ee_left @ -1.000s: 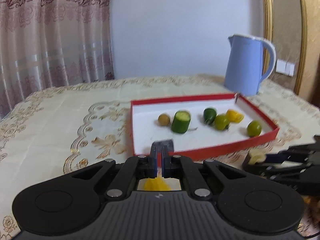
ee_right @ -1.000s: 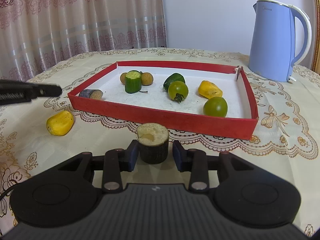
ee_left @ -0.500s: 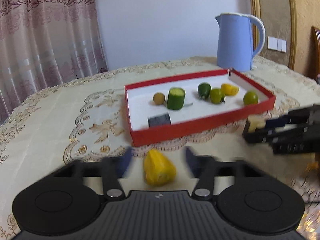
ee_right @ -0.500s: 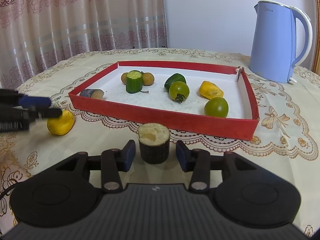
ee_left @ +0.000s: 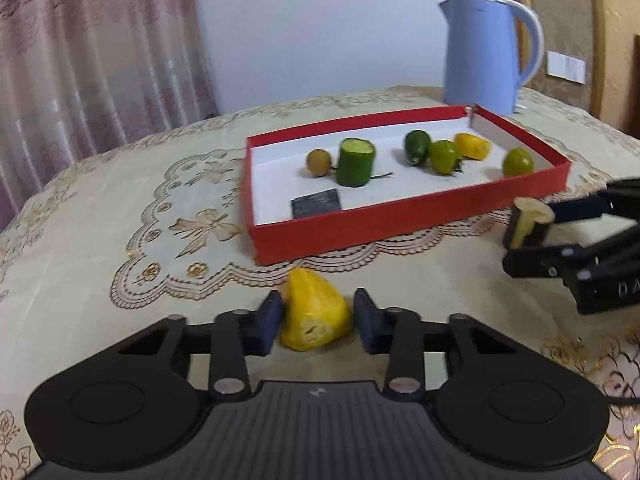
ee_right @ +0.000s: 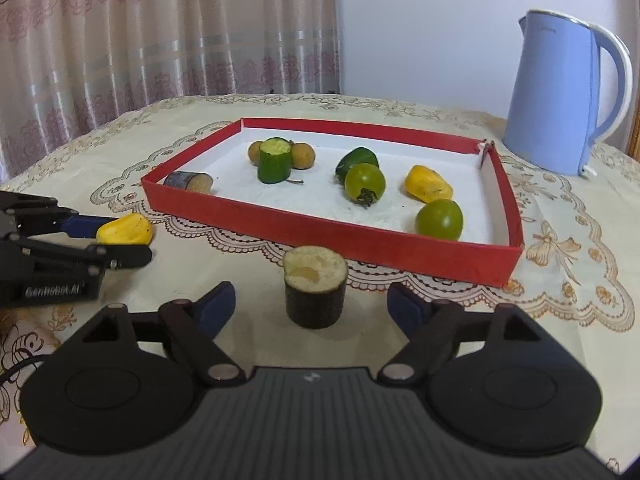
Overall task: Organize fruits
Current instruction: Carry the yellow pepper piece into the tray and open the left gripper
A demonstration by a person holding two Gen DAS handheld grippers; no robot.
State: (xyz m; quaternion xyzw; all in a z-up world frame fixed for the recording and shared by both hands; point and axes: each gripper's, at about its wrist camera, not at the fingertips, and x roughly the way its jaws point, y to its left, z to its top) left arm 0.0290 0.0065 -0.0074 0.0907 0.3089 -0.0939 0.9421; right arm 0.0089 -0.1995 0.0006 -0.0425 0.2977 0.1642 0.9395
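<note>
Left tongs [ee_left: 316,322] now bracket the yellow fruit [ee_left: 314,316] on the desk [ee_left: 100,208], jaws part-open, one pad touching or nearly so and the other just clear, nothing gripped yet; a second ago they were pinched shut. Right tongs [ee_right: 312,306] have spread wider around the upright dark stub [ee_right: 315,292], well clear of it on both sides. Both pieces sit outside the red tray [ee_right: 400,240], at its 6 o'clock edge, so both pickups seem imminent. Inside lie cucumber [ee_right: 274,160], tomatoes [ee_right: 365,182] and more; a kettle [ee_right: 560,96] stands at 1 o'clock.
</note>
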